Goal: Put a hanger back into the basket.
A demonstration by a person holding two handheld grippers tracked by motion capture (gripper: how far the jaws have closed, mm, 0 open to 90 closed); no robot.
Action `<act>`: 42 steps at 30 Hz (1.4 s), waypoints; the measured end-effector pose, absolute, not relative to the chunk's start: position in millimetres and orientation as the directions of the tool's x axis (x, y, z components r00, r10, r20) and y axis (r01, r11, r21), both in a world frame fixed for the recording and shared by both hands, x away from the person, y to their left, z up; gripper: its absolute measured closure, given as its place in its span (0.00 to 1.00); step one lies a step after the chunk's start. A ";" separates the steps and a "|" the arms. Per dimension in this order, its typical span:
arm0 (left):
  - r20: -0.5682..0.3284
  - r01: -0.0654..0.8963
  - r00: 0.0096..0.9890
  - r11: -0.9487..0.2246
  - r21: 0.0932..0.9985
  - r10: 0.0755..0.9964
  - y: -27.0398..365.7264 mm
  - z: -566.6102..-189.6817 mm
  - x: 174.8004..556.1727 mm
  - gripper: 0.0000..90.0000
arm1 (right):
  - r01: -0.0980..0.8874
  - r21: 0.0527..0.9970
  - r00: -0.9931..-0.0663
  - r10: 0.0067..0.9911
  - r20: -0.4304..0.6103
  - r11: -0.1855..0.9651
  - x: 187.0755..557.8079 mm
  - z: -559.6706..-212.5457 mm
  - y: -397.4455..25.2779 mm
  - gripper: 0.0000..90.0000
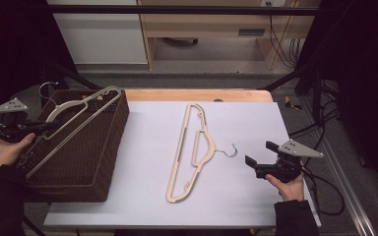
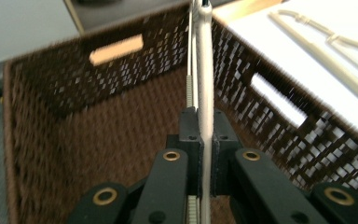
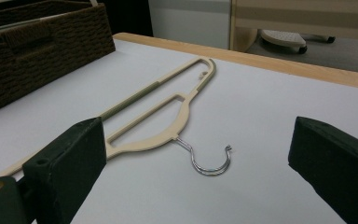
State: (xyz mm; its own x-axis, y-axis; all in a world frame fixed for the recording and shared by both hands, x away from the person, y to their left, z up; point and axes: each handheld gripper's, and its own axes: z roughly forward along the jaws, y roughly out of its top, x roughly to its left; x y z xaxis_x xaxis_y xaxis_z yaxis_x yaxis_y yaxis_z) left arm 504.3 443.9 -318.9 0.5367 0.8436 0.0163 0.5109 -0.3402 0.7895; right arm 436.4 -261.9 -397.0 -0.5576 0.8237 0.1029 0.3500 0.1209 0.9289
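High view: left gripper (image 1: 49, 127) jaws clamp a pale plastic hanger (image 1: 76, 118) over the woven brown basket (image 1: 106, 162); right gripper (image 1: 257, 156) jaws gape near a cream hanger (image 1: 189, 152) on the smooth white worktop (image 1: 142, 172).

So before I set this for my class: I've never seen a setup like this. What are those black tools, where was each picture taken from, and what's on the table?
A person sits at a table with a hand-held two-jaw gripper in each hand; there is no robot arm. The high view looks down from above the person's side. The other two pictures come from small cameras riding on each gripper, looking along its black jaws.

On the white table stands a brown woven basket at the left, and a cream hanger with a metal hook lies flat in the middle.

The left gripper is shut on a grey hanger, holding it over the basket. The right gripper is open and holds nothing, pointing towards the hook.
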 end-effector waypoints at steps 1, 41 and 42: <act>0.014 0.519 0.532 -0.339 0.785 0.846 445.1 -322.0 504.0 0.96 | 0.351 0.928 -0.557 0.824 0.103 0.121 436.5 -397.0 -262.0 0.05; 0.015 0.770 0.242 -0.201 0.605 0.970 461.3 -389.8 517.9 0.60 | 0.356 0.924 -0.568 0.818 0.093 0.142 438.1 -400.3 -258.3 0.05; 0.002 0.791 0.224 -0.183 0.583 0.975 461.7 -392.6 519.7 0.59 | 0.357 0.923 -0.567 0.818 0.094 0.142 438.1 -400.3 -258.3 0.05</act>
State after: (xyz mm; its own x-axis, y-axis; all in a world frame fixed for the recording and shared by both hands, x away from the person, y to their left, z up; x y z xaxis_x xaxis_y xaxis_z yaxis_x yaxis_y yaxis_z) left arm 519.7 461.7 -392.6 0.2240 0.9746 0.0024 0.7914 -0.1833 0.5832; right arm 438.1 -258.3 -400.3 -0.5671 0.8183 0.0935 0.3567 0.1416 0.9234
